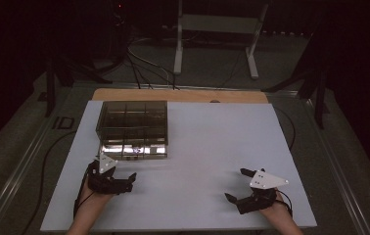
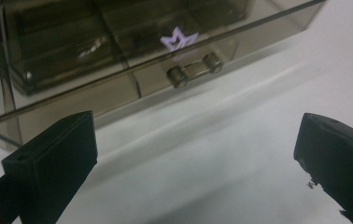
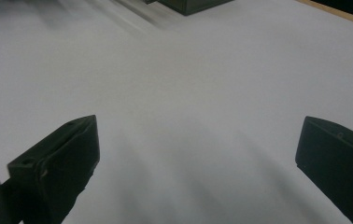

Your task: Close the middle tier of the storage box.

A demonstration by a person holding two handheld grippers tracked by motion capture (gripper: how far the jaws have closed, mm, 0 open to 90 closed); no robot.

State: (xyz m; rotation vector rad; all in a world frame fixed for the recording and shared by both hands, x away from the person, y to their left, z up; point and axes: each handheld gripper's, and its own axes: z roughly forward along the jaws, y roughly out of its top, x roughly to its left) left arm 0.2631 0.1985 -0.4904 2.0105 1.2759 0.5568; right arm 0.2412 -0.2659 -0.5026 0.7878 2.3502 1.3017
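One box: smoky see-through drawer box [image 1: 132, 128] sits on the left half of the white bench [image 1: 207, 161], toward the far edge, and it's the thing I'm lining up on.
Handle: small bar pull [image 2: 194, 69] on the lower drawer front, with a pale crown-like logo [image 2: 178, 38] just above it, right ahead of my left jaws in the left gripper view.
Left hand-held gripper [image 1: 124, 182]: jaws spread wide, nothing between them, just in front of the box's near face and not touching it.
Right hand-held gripper [image 1: 239, 186]: jaws also wide apart and empty, resting low over bare bench, well apart from the box.
Step, as I read it: I'm about to go in for that pull with the left side.
Risk one: the pull is slim and shiny, so I reckon jaws closing off-centre could skid off it.
Risk two: the box looks light, and with no second hold on it, a tug on the drawer may drag the whole box toward me.
Risk three: coming in tilted, as the left gripper view is now, could knock the drawer front instead.
Hard to see: dim light and tinted walls, so I can't tell what's inside the compartments.
Cut off: box corners run out of the left gripper view, and the right gripper view catches just a dark corner of it [image 3: 195, 5].
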